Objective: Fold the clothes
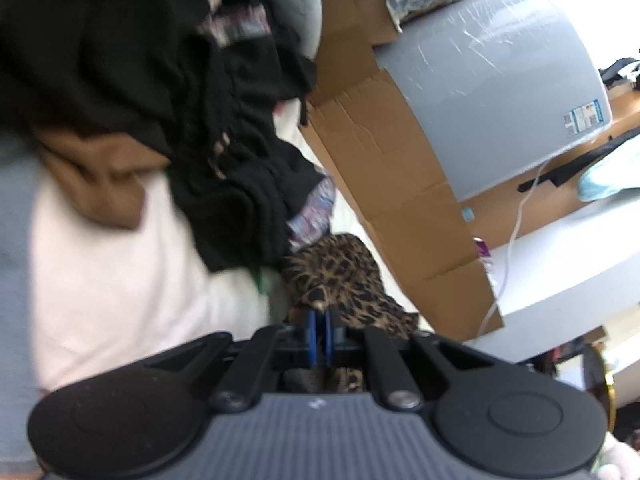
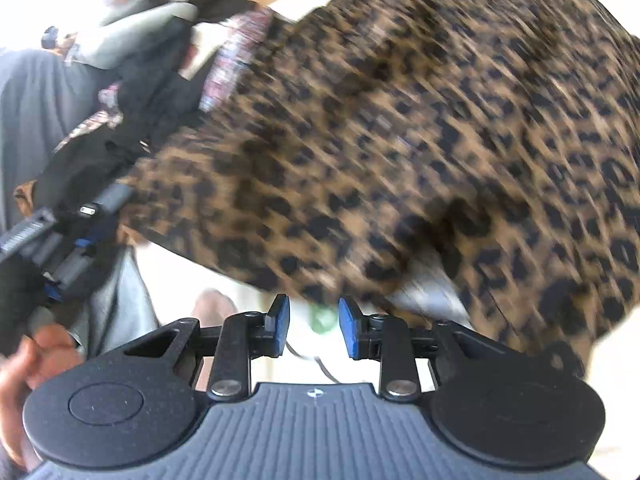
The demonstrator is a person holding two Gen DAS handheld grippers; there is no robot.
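Looking along two handheld grippers over a pale bed surface heaped with laundry.

Left gripper: blue pads pressed almost together, pinching a fold of the leopard-print garment. Holding it at the near edge, with more print cloth bunching under the fingers.

Right gripper: blue pads standing apart at a narrow gap, gripping nothing. Hanging just below the lower hem of the same garment, not touching it as far as the blur allows telling.

Garment filling most of the right wrist view, draping in soft waves, looking partly lifted off the bed. In the left wrist view, lying between a pile of black clothes and a flattened cardboard box, just beside a scrap of patterned purple cloth.

Also showing: a tan item under the black pile, a grey plastic-wrapped panel behind the box, a bare hand at the left edge of the right wrist view.

Judging the handling: thin, light, limp fabric, sagging wherever unsupported, likely sliding a little between smooth pads. Nothing fragile. Best taking hold at a hem or corner, pinching a doubled edge rather than a single layer, and placing the second grip well apart from the first along the same edge to pull it flat before folding.
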